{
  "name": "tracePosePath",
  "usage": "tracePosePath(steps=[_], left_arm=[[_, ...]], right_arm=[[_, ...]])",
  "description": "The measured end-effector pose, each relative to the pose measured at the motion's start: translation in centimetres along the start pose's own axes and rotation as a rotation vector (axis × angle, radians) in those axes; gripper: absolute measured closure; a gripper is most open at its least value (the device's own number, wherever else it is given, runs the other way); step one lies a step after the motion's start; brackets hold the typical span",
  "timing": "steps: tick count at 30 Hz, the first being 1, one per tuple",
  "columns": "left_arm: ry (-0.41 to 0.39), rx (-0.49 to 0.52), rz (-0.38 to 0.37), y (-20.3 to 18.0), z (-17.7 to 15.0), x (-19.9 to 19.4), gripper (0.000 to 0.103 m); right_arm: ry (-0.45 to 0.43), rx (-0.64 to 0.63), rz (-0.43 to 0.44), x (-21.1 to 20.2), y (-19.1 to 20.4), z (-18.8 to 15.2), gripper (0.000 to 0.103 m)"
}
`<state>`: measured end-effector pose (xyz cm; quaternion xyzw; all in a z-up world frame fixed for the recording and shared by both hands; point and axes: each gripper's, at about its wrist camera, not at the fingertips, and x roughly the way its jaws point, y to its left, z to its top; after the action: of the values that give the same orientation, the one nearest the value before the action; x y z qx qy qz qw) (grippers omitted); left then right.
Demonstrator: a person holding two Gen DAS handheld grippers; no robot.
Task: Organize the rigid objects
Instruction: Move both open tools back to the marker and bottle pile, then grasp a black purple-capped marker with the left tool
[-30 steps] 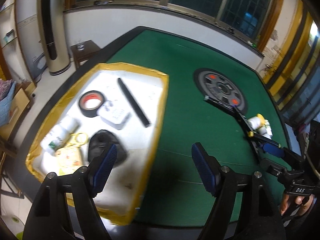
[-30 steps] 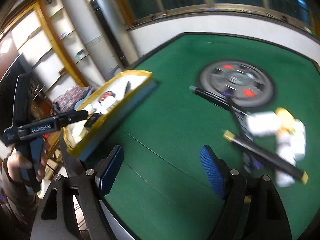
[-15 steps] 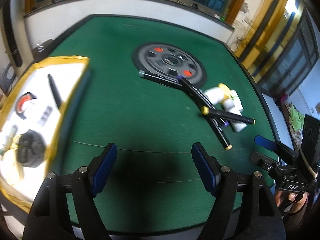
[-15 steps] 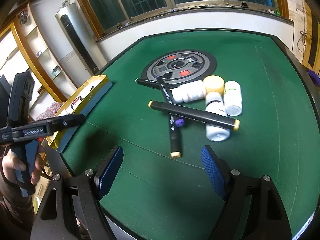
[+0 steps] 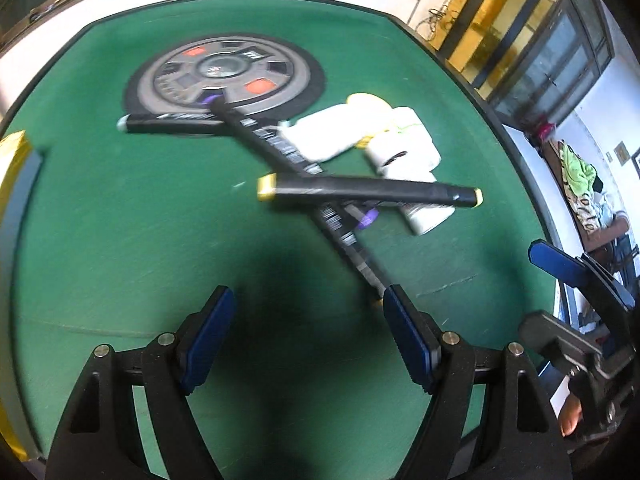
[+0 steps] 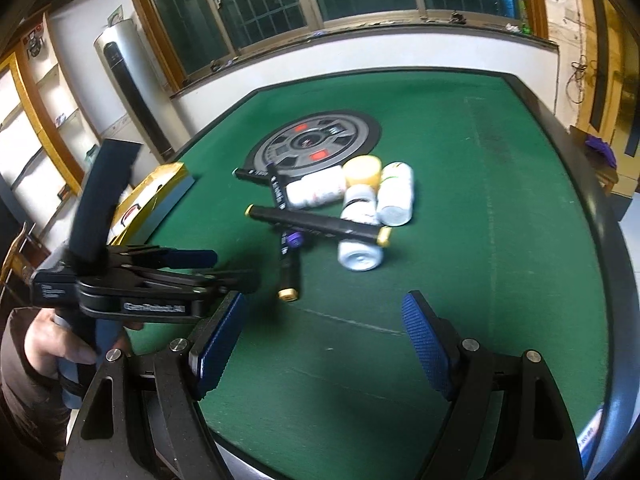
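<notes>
Both my left gripper point(image 5: 308, 312) and right gripper point(image 6: 324, 320) hang open, empty, above the crossed markers point(image 6: 320, 222) and bottles point(image 6: 360, 216).

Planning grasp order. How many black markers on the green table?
3. Yellow-capped marker lies across the white bottles. Purple-banded marker runs under it toward the grippers. Third marker lies at the round mat's edge. More could be hidden.
</notes>
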<state>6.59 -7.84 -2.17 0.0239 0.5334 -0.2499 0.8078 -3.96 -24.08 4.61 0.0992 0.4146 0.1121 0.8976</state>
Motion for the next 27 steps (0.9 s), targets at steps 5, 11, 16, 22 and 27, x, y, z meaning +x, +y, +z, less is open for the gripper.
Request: tracePosePath(steps=[5,11,16,22,27], left_arm=[[0.0,0.033,0.004,-1.8,1.2,1.7,0.027],[-0.032,0.04,0.051,-1.6,1.3,2.1,0.035],[-0.044,0.026,0.018,0.7,0.3,0.6,0.082],[-0.043,0.005,0.028,4.5,-2.4,-1.7,0.09],[-0.036,-0.03,0.061,7.7,-5.0,-3.8,0.09]], right_arm=[[-0.022,0.005,-0.042,-0.6,-0.7,1.0,0.027],[-0.02,0.001,-0.034,-0.4,-0.7,1.8,0.027],[-0.015,-0.009,-0.025,0.0,-0.3,2.1,0.027],[0.004,-0.052,-0.003,1.2,0.9,2.8,0.027],[0.046,-0.125,0.028,2.7,2.7,3.1,0.027]])
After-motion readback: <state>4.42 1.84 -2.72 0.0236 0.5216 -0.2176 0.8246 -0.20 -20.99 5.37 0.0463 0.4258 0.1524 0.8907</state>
